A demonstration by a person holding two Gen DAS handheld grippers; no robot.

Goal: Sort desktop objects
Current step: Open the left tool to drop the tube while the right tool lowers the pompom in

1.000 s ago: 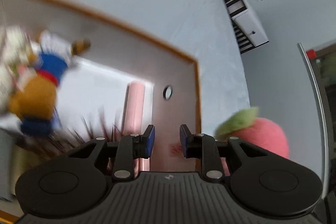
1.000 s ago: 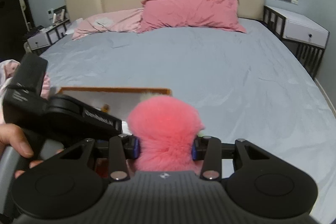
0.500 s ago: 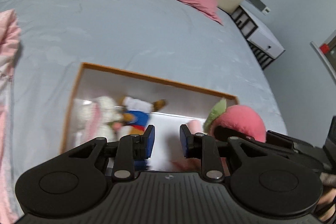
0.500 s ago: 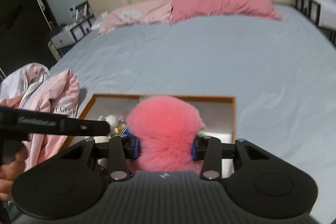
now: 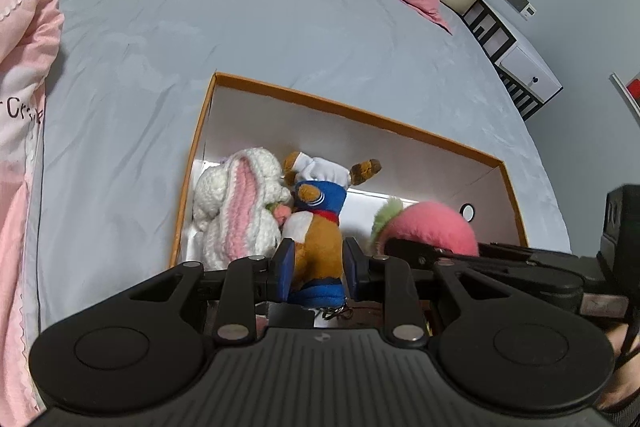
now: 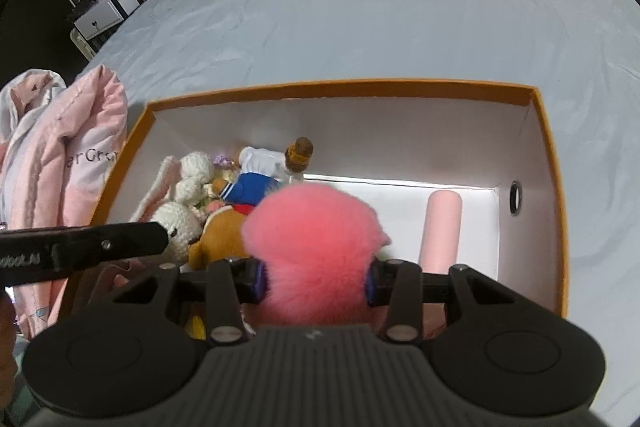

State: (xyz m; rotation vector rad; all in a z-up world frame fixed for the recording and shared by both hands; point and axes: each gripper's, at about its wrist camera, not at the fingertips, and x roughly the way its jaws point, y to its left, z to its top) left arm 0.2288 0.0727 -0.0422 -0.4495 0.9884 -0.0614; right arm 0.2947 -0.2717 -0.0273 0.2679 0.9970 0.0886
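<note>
While over the box (image 6: 544,155), right tongs (image 6: 314,283) clamp pink plush (image 6: 316,231).

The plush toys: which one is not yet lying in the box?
The pink fluffy plush with the green tuft: the right gripper holds it above the orange box, while the white rabbit and brown bear lie inside.

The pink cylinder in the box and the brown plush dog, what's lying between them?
In the right wrist view, only bare white box floor lies between the pink cylinder and the brown plush dog.
</note>
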